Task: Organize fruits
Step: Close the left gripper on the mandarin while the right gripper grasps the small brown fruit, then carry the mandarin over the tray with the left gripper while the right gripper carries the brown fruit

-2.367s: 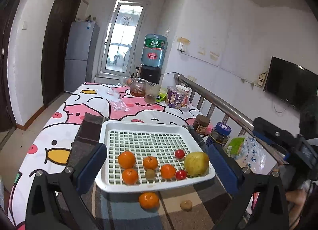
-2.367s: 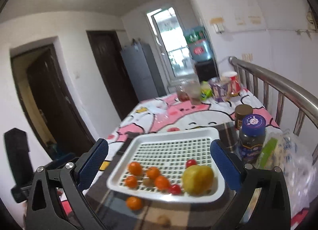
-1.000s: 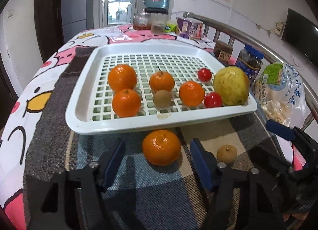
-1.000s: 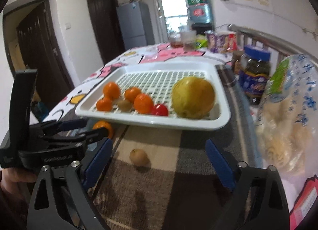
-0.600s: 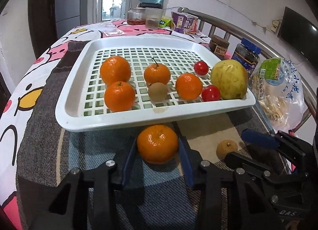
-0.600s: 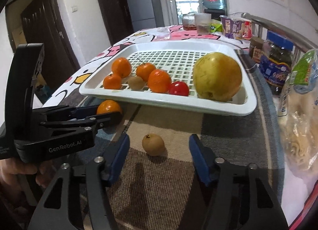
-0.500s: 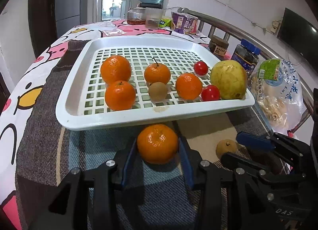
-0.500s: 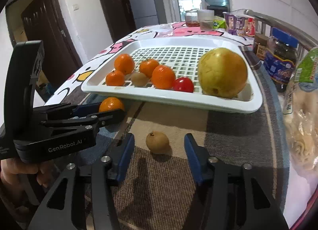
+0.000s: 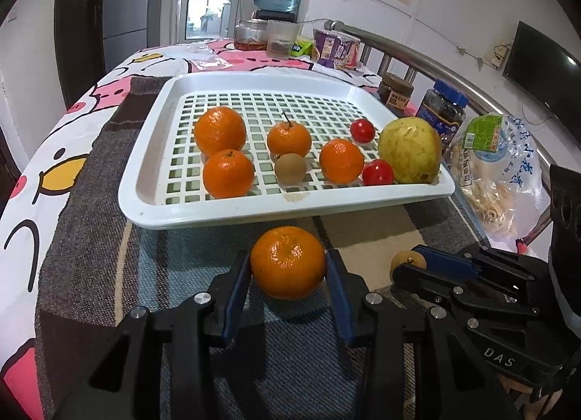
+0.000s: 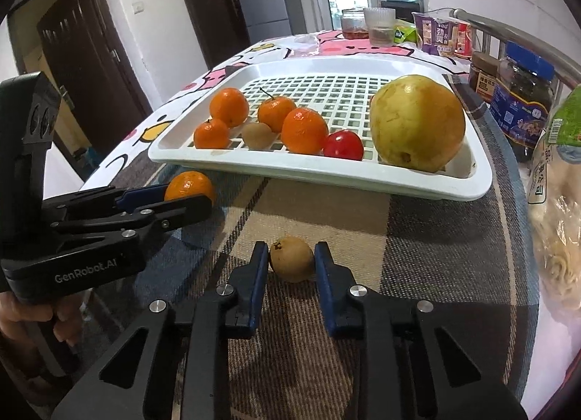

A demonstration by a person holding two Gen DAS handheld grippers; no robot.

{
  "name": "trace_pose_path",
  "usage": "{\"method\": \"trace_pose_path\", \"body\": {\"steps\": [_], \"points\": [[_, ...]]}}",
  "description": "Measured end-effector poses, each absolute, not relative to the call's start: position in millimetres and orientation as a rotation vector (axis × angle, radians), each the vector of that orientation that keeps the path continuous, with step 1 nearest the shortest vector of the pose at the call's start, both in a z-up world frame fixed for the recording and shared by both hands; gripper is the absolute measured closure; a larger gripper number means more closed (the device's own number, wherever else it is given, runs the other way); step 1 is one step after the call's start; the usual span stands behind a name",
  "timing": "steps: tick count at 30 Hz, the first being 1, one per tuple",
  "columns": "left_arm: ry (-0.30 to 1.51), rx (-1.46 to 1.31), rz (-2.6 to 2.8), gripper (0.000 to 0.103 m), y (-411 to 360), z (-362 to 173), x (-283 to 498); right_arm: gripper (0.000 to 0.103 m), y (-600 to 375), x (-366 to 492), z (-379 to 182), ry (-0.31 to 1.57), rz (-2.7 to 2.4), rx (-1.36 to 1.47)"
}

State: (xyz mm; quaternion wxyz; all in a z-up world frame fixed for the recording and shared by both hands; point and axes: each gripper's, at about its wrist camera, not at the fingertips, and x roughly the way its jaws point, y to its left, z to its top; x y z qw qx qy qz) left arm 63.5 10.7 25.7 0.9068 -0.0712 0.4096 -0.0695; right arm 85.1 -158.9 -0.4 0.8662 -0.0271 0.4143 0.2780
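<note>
On the plaid cloth [image 9: 90, 202] at the near edge of the desk, just outside the white slotted tray [image 9: 152, 180]: a loose tangerine [image 9: 287, 262] and a small brown fruit [image 10: 291, 259], well apart. Left gripper [image 9: 288, 274] clamped on the tangerine, blue pads touching its sides at 9 and 3 o'clock. Right gripper [image 10: 291, 267] closed around the small brown fruit; left pad touching, right pad at or just off the skin, cannot tell which.

Inside the tray, along its near side: four tangerines, a second brown fruit [image 9: 290, 168], two cherry tomatoes and a big yellow pear [image 9: 410, 150].

Only in the left wrist view: the far cherry tomato [image 9: 362, 130] at 11 o'clock of the pear, hidden in the other view, and a wall television [image 9: 541, 68]. Only in the right wrist view: a bare hand [image 10: 25, 325] gripping the left gripper's handle, body marked "GenRobot.AI", and dark doors [image 10: 83, 68] at 10 o'clock.

Both grippers low, nearly level with the cloth, fingers pointing toward the tray; left one at 9 o'clock of the right.
</note>
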Motion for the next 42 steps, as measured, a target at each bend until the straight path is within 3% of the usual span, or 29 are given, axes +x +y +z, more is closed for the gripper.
{"method": "trace_pose_path", "body": {"steps": [21,33,42], "points": [[0.696,-0.195,-0.109,0.059,35,90,59,0.078,-195,63,68,0.647,0.572,0.037],[0.742,-0.118,-0.101,0.059,27,120,155,0.078,-204,176,119,0.711,0.558,0.068],[0.879,-0.095,-0.109,0.059,19,86,228,0.078,-180,274,81,0.915,0.531,0.091]]}}
